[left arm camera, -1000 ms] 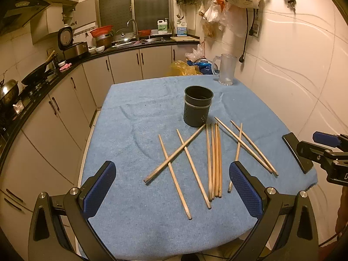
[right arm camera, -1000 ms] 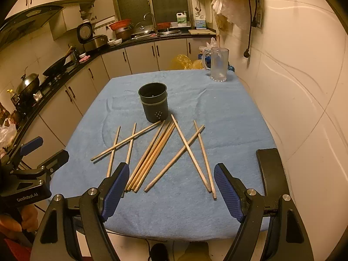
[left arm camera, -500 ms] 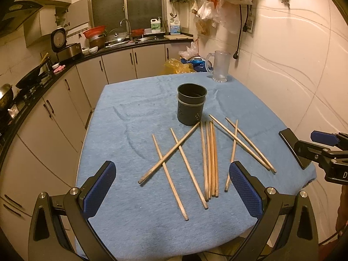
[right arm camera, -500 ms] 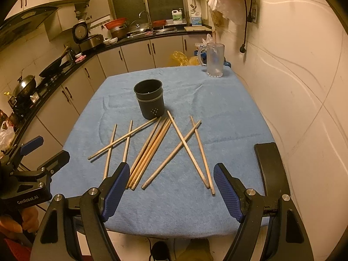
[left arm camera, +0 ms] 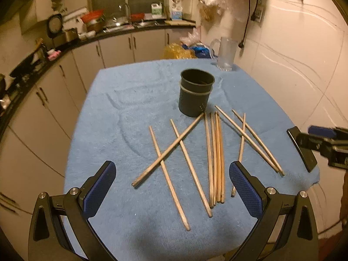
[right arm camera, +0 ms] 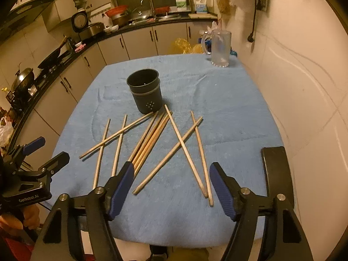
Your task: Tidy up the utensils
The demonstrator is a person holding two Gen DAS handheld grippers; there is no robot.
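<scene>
Here: blue towel-covered table (left arm camera: 121, 113) w/ dark perforated utensil cup (left arm camera: 195, 95) upright near centre, abt 12 o'clock from the chopstick scatter. Empty inside as far as visible from right wrist cam.

Wooden chopsticks (left arm camera: 215, 156) lying flat on the towel, loose, none in the cup. Left wrist view: two crossed by a third at 9 o'clock of the pile, tight bundle of four in the middle, three more crossing at 3 o'clock. One tip touching or just beside the cup base; cannot tell which.

Left gripper (left arm camera: 171, 187): blue pads wide apart, nothing btwn them, hovering over near ends of the sticks, not touching.

Right gripper (right arm camera: 170, 187): jaws closing, still well apart, pads clear of everything; near ends of a few sticks showing in the gap below.

Glass mug (right arm camera: 219, 49) at far right corner, abt 1 o'clock from cup, well apart. Kitchen counter (right arm camera: 134, 26) beyond.
</scene>
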